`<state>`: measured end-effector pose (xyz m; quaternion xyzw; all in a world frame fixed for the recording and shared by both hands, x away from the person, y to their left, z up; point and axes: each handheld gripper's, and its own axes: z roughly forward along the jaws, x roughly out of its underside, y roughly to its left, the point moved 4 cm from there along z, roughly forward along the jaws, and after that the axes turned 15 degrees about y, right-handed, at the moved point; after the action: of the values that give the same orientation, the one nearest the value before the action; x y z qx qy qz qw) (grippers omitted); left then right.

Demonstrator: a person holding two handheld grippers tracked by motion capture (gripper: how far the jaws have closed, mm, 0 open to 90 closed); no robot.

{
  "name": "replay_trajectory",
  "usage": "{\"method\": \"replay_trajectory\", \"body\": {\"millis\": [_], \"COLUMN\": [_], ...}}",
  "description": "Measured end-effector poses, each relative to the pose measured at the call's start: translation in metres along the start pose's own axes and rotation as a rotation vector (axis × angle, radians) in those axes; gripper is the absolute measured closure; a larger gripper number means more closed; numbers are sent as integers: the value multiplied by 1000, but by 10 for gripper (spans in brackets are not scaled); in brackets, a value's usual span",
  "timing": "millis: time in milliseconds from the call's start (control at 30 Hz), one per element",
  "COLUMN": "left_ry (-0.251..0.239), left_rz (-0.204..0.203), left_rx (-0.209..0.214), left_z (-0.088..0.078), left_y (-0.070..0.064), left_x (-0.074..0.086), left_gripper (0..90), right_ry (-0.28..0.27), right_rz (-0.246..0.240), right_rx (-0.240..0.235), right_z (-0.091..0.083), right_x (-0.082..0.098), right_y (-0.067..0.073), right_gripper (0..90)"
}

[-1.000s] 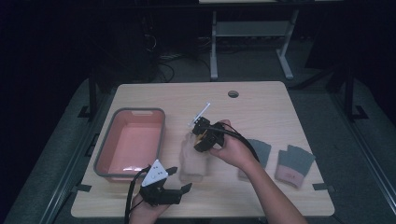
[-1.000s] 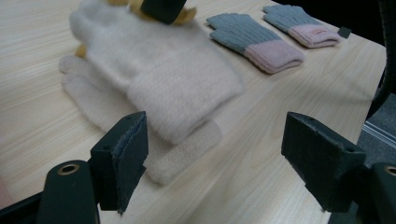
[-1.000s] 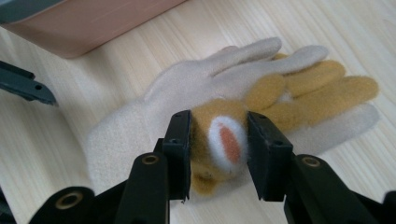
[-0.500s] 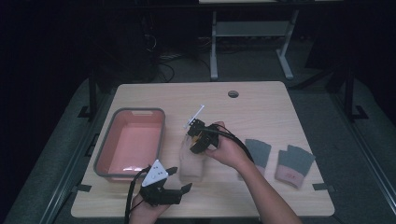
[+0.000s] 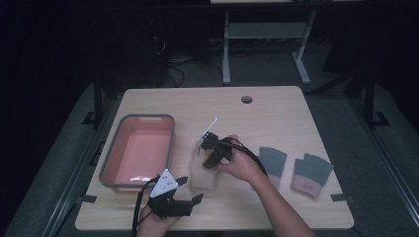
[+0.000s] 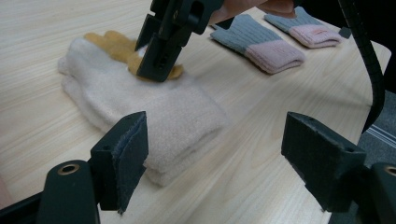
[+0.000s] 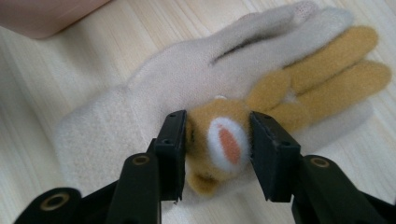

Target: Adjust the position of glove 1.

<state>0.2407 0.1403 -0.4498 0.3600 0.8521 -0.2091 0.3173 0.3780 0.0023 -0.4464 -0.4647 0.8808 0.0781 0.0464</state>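
A cream glove (image 5: 205,170) with a tan animal patch (image 7: 219,140) lay flat on the wooden table (image 5: 276,106), just right of the pink tub (image 5: 111,158). My right gripper (image 5: 208,154) pointed steeply down over it from my bent right hand (image 5: 242,165). Its jaws had just been opening, yet both pads flanked the patch and touched its fur. My left gripper (image 6: 215,154) rested low near the table's front edge, level with the glove's cuff, jaws wide apart and holding nothing. Two grey-and-pink gloves (image 5: 291,168) lay further right.
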Motion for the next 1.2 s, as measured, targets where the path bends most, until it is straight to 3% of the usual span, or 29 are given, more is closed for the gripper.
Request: {"method": "replay_trajectory", "body": {"millis": [267, 433, 733, 900, 1200], "left_ry": [5, 2, 2, 4, -2], "left_rz": [0, 0, 5, 4, -14], "left_rx": [0, 1, 4, 8, 29], "left_z": [0, 0, 1, 1, 2], "left_y": [-1, -1, -1, -3, -5], "left_x": [0, 0, 0, 0, -3], "left_gripper": [231, 231, 231, 231, 232], "right_ry": [-47, -45, -4, 35, 46], "right_rz": [-8, -31, -51, -77, -105], "right_rx": [24, 53, 112, 116, 105], "right_z": [-10, -7, 11, 22, 20], "right_x": [-5, -16, -30, -31, -22], "right_y": [2, 8, 15, 16, 12], "right_gripper": [486, 445, 350, 353, 355]}}
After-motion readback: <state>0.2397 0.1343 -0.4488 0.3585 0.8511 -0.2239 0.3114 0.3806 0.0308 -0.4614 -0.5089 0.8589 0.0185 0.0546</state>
